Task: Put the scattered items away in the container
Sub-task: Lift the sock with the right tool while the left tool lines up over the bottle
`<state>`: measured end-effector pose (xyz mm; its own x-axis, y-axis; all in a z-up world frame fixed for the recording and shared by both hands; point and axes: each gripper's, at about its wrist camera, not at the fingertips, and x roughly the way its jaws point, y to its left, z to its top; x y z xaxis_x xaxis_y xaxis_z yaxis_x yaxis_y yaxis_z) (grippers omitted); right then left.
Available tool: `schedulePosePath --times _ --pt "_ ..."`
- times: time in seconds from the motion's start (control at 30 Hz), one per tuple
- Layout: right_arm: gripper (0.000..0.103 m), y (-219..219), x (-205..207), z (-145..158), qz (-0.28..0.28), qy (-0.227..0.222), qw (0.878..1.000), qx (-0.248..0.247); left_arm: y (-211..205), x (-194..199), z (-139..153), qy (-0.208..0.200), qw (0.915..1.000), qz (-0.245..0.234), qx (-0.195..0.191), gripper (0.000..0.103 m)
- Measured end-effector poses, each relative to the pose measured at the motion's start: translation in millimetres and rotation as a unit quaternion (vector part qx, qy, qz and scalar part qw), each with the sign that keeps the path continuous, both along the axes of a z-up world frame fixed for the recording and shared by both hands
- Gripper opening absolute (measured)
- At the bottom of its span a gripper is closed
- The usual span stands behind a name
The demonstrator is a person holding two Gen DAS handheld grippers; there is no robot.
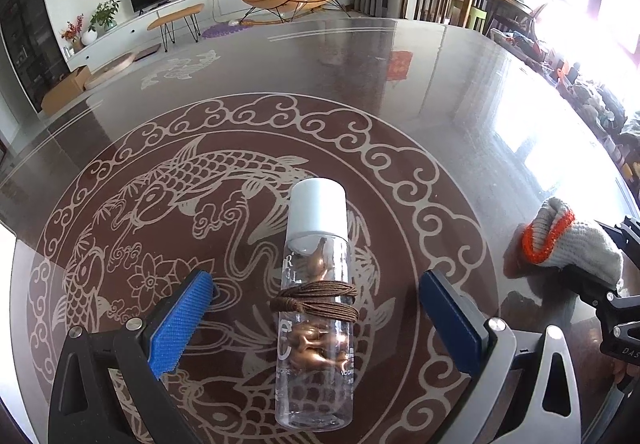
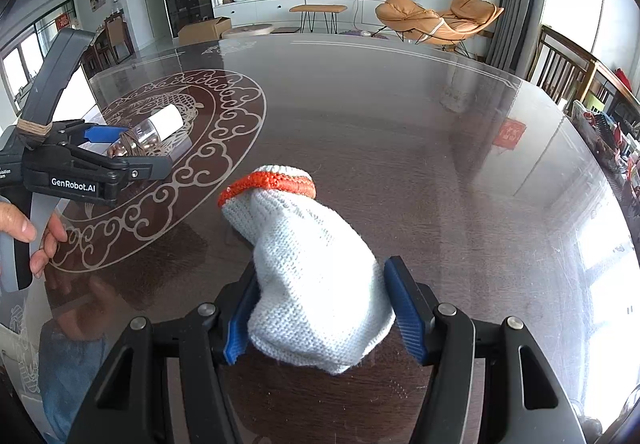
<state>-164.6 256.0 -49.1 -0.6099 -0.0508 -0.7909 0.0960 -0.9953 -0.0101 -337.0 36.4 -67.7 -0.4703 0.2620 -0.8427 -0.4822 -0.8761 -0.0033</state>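
right claw [image 2: 320, 308] is clamped on the white knit glove [image 2: 308, 268], blue pads pressed into both sides of it at lower centre of the right wrist view, the orange cuff [image 2: 267, 183] pointing away toward the middle of the frame. the glove's far end looks to rest on the dark glossy surface [image 2: 400, 116], though i can't tell for sure. in the left wrist view the same glove [image 1: 568, 244] sits at the right edge.

over to the clear bottle [image 1: 312, 308], lower centre of the left wrist view, lying on the surface between the fingers of the left claw [image 1: 316, 308]. that claw is spread wide, pads well apart from the bottle on either side, nothing gripped. white cap [image 1: 318, 206] on, pointing up the frame. a brown cord [image 1: 312, 298] is wound around the bottle's middle, and inside there are small bronze capsules [image 1: 316, 348], most bunched in the lower half, one up near the cap.

the bottle lies on the fish-and-cloud medallion [image 1: 160, 188] printed on the surface. lots of bare surface stretches beyond both items toward the top of each frame; its far edge curves across the upper part, with wooden chairs [image 2: 560, 64] at upper right.
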Motion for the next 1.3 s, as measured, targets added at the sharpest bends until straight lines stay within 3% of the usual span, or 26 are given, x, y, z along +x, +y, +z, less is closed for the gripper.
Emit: schedulePosePath --times 1.0,1.1,1.17,1.23,1.3 --pt "0.062 0.8 -0.1 1.1 0.000 -0.001 1.000 0.000 -3.4 6.4 1.7 0.004 1.0000 0.005 0.001 0.103" --pt "0.062 8.3 -3.8 4.4 -0.019 -0.009 1.000 -0.018 -7.3 8.0 3.5 -0.006 0.9999 0.008 -0.004 0.103" --pt "0.062 13.4 -4.5 19.5 -0.009 0.016 0.999 -0.034 -8.4 9.0 3.9 -0.010 0.9999 0.004 -0.007 0.103" --pt "0.062 10.8 -7.8 30.5 0.011 0.035 0.999 0.001 -8.1 8.2 4.2 -0.011 0.9999 0.001 -0.007 0.103" --pt "0.062 4.6 -16.1 28.6 0.047 0.013 0.999 0.021 -6.6 5.7 4.4 -0.013 0.9999 0.003 -0.009 0.103"
